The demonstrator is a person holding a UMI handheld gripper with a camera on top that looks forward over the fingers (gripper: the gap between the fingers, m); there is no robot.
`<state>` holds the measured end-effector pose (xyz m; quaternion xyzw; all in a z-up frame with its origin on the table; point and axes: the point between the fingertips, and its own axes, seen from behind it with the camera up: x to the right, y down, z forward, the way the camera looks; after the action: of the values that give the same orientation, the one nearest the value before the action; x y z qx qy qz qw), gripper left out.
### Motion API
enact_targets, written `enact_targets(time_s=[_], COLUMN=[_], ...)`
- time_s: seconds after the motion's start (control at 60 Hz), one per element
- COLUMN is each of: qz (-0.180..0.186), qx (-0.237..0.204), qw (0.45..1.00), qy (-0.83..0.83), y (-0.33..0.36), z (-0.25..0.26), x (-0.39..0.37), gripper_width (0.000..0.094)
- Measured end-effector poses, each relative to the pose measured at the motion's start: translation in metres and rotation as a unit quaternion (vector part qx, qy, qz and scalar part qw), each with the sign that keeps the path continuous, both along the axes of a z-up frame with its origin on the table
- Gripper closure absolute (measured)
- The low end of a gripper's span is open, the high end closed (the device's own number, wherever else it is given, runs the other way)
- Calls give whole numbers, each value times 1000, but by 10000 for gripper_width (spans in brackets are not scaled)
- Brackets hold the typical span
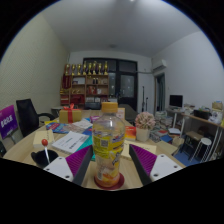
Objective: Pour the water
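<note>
A clear plastic bottle (pixel 108 148) with a yellow label stands upright on a red coaster (pixel 110 182) on the pale table (pixel 92 172). It sits between the fingers of my gripper (pixel 110 152). The purple pads (pixel 78 163) flank it on both sides, and a narrow gap shows on the right. The gripper is open and the bottle rests on its own base. An orange cup (pixel 109 107) stands farther back on the table, beyond the bottle.
To the left of the bottle lie papers (pixel 70 142) and a small glass with a red base (pixel 44 152). A flower pot (pixel 144 126) stands to the right. A shelf of bottles (pixel 87 75), a black chair (pixel 28 115) and a desk with a monitor (pixel 177 102) line the room.
</note>
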<state>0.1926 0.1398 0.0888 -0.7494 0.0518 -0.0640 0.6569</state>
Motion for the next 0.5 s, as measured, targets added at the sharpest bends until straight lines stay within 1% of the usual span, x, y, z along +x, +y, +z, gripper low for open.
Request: enact_targets(time_s=[0.033,0.05,0.117,0.133,0.15,0.167,0.233,0.383,0.5], qz=[-3,-7,-9,-7,-10,-8,-11,2,13], qx=[-4,-7,-5,-3,-4,-4,-1,2,10], qw=[1000,1000,1000,1000,1000,1000,1000,999,999], qy=[6,8,9,9,9,9,17,35,39], y=[-6,-15,-41,-44,-57,-57,-101,-185,-248], z=[5,12,20,17,25,26,34,45,43], x=[-14,-36,-40,-18,-42,-29,-44,-54,-65], gripper_width=[83,84,85,87,91,92,91,94,93])
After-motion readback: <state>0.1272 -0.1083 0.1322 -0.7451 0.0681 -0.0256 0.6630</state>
